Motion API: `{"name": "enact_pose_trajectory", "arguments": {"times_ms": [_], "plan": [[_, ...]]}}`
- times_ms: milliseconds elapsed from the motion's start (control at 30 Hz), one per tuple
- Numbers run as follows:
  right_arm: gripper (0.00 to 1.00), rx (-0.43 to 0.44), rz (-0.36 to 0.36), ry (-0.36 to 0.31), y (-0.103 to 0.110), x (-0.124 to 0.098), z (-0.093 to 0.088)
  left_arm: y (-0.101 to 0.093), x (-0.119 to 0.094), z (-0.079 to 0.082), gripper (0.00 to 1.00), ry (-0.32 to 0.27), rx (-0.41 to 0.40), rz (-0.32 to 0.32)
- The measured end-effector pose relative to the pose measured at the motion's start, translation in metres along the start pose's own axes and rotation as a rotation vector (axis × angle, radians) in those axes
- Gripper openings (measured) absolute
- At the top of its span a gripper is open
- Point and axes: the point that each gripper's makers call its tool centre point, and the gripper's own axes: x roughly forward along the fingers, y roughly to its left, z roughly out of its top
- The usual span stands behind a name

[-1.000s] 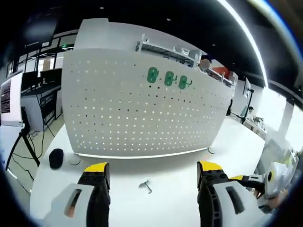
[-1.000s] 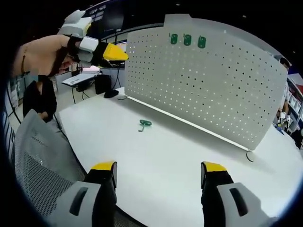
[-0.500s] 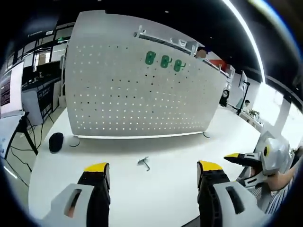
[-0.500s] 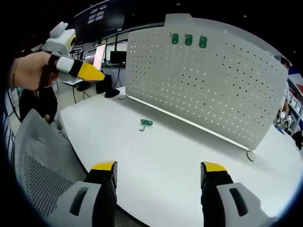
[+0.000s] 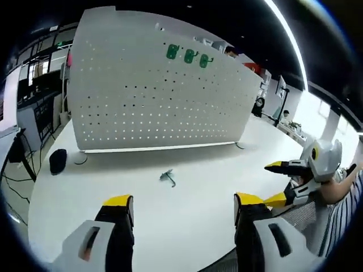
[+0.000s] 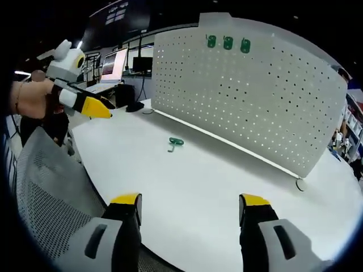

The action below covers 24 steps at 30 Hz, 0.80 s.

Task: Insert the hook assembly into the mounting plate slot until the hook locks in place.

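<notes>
An open-plan lab or workshop office with a dark ceiling and a long strip light [image 5: 295, 51]. A white table [image 5: 198, 187] carries an upright white pegboard [image 5: 153, 96] along its far edge. Beyond the table's left corner stand desks with monitors [image 6: 116, 62]. Shelving [image 5: 215, 45] rises behind the pegboard. A mesh chair [image 6: 45, 192] sits at the table's near edge.

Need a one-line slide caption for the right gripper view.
Open right gripper faces a small green hook lying on the white table before a white pegboard.
</notes>
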Motion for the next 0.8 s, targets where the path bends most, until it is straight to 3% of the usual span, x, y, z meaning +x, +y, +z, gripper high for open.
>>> {"name": "enact_pose_trajectory", "arguments": {"times_ms": [200, 800], "plan": [[0.67, 0.017, 0.004, 0.017, 0.000, 0.002, -0.003, 0.005, 0.015, -0.009, 0.67, 0.024, -0.027, -0.039], [0.66, 0.035, 0.030, 0.080, 0.003, 0.008, -0.016, 0.030, 0.091, -0.018, 0.57, 0.042, 0.053, -0.090]]}}
